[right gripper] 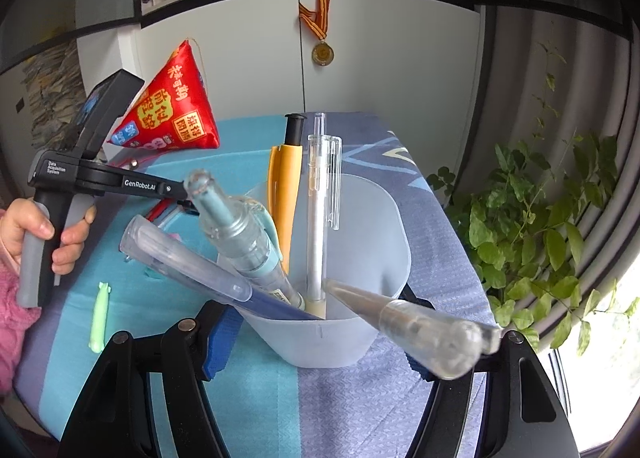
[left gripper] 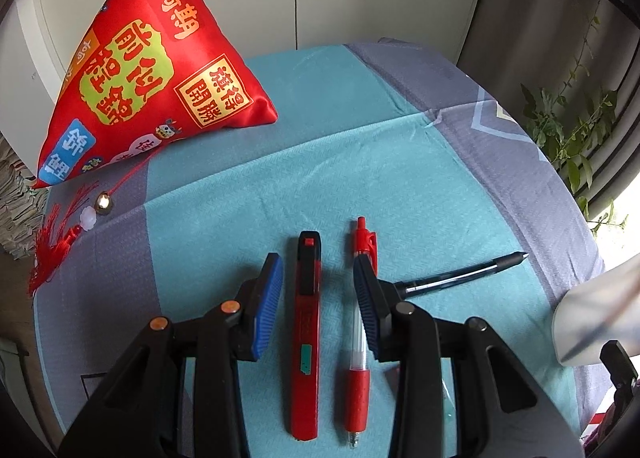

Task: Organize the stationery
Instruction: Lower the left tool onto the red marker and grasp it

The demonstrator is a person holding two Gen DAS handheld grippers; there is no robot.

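Left tool [left gripper: 318, 278] open over red plastic utility knife [left gripper: 306, 332], red-grip clear pen [left gripper: 359, 332] beside, right tool [right gripper: 320, 334] gripping frosted translucent pen cup [right gripper: 360, 242] w/ pens

red utility knife [left gripper: 306, 332], teal-and-grey cloth [left gripper: 360, 161]

Utility knife [left gripper: 306, 332] lies just left of clicker pen [left gripper: 359, 332], parallel.

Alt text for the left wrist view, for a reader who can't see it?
Open left gripper hovers over a red utility knife and red pen lying side by side on a teal cloth; a black pen lies to the right.
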